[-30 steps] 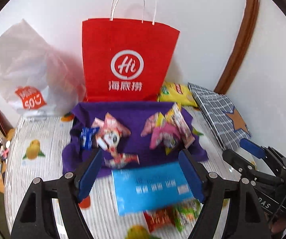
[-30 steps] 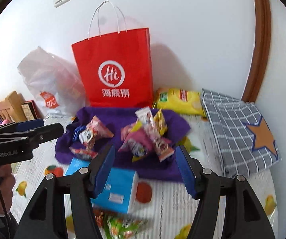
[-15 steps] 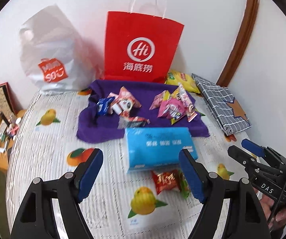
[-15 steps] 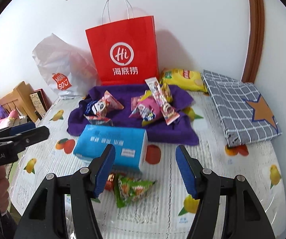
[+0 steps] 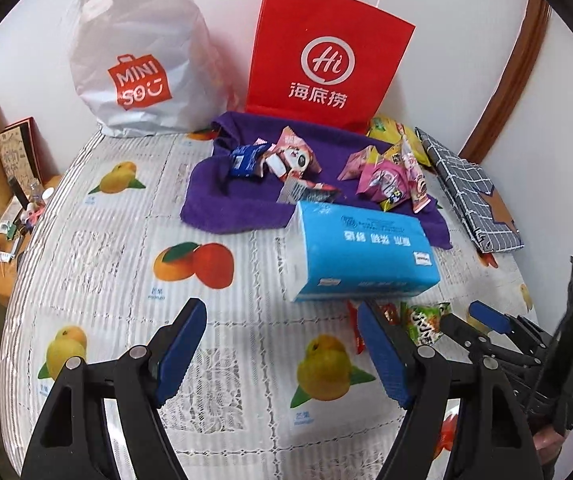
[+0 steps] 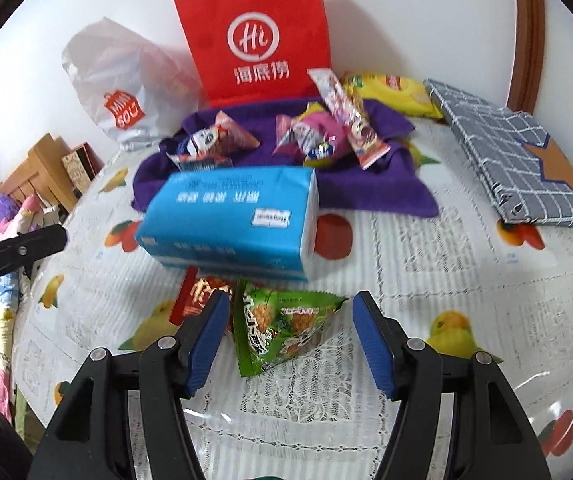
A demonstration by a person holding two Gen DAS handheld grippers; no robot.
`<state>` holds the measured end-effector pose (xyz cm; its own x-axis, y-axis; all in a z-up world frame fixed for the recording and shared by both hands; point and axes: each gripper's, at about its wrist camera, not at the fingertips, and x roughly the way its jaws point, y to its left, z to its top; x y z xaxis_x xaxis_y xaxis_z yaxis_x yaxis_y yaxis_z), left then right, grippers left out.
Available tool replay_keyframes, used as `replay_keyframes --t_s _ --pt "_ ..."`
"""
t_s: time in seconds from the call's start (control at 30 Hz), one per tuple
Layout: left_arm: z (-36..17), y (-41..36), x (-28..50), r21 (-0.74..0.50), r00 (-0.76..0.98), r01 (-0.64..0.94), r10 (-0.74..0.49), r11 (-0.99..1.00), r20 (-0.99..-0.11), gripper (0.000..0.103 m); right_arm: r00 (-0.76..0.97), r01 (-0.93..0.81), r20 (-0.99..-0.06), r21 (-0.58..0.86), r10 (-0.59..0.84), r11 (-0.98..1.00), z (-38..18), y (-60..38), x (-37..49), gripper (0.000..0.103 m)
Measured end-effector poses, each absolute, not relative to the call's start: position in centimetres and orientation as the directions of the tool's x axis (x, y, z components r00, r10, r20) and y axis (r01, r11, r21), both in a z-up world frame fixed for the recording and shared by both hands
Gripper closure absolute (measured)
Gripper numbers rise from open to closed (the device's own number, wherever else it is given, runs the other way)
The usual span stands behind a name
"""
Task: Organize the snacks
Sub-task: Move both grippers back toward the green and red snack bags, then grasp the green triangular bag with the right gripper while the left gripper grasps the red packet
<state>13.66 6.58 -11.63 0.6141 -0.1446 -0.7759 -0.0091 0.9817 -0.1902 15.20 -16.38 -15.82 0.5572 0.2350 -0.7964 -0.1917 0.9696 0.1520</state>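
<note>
Both grippers have drawn back from the blue tissue pack (image 6: 230, 220). The right gripper (image 6: 288, 338), jaws released, now straddles the green snack packet (image 6: 286, 328) just before it; the left gripper (image 5: 282, 350) hangs released alongside.

Both wrist views look forward and slightly down across the worktop (image 5: 98, 240) toward the back wall. The left view sits farther back and to the left; the right view is low and close to the green snack packet (image 6: 282, 328). They share the blue tissue pack (image 5: 360, 254), purple cloth (image 5: 222, 196) and red bag (image 5: 326, 64).
</note>
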Motion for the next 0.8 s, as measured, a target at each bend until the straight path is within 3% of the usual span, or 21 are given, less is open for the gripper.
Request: replay_keyframes --t_s 0.27,0.73,0.8 --pt "-13.1 7.1 13.6 -0.211 0.597 0.002 -0.17 0.978 -0.784 0.027 0.531 -0.189 -0.807 0.184 0.258 0.965 -17.9 -15.3 15.8 0.028" --pt "-14.9 7.9 13.3 -0.236 0.569 -0.014 -0.186 0.972 -0.801 0.027 0.513 -0.176 -0.827 0.16 0.229 0.971 -20.4 -14.0 17.1 0.028" --pt "-15.0 7.9 13.2 -0.237 0.566 -0.018 -0.185 0.971 -0.804 0.027 0.515 -0.178 -0.824 0.168 0.237 0.97 -20.5 -14.1 17.0 0.032"
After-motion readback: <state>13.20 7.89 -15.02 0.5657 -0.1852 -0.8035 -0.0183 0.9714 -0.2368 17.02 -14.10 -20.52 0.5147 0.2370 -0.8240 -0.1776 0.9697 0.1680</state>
